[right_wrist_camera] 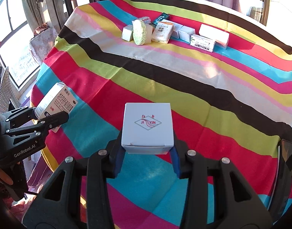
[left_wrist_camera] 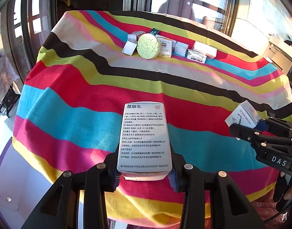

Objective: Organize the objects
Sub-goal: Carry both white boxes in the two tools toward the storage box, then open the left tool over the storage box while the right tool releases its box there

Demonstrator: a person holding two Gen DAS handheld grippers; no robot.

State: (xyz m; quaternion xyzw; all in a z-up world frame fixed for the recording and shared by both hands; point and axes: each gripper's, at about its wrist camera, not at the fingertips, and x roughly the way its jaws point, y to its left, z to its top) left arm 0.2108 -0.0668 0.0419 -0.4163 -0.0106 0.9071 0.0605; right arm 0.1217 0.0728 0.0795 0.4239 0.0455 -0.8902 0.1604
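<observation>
Left gripper (left_wrist_camera: 145,173): closed on the medicine box (left_wrist_camera: 145,139), a tall silver-white carton with printed Chinese text, clamped at its near end between the blue-padded fingers (left_wrist_camera: 172,179) and held above the near part of the worktop.
Right gripper (right_wrist_camera: 147,152): closed on the white cube box (right_wrist_camera: 147,127), printed with a red "JI YIN" diamond logo, gripped at its lower sides and lifted over the near stripes of the cloth.
Seen across: from the right wrist view the medicine box (right_wrist_camera: 55,101) sits tilted in the left gripper (right_wrist_camera: 50,118) at the near left; from the left wrist view the white cube box (left_wrist_camera: 243,114) sits in the right gripper (left_wrist_camera: 247,127) at the near right.
Worktop: covered by a striped cloth (left_wrist_camera: 88,99) in red, blue, yellow, green, black and cream.
Far cluster: a row of small boxes (right_wrist_camera: 203,42) along the far side, well apart from both held items.
Sponge (left_wrist_camera: 148,46): round, pale green, standing on edge and leaning among the far boxes, touching the orange-and-white carton (right_wrist_camera: 163,32) just to its right.
</observation>
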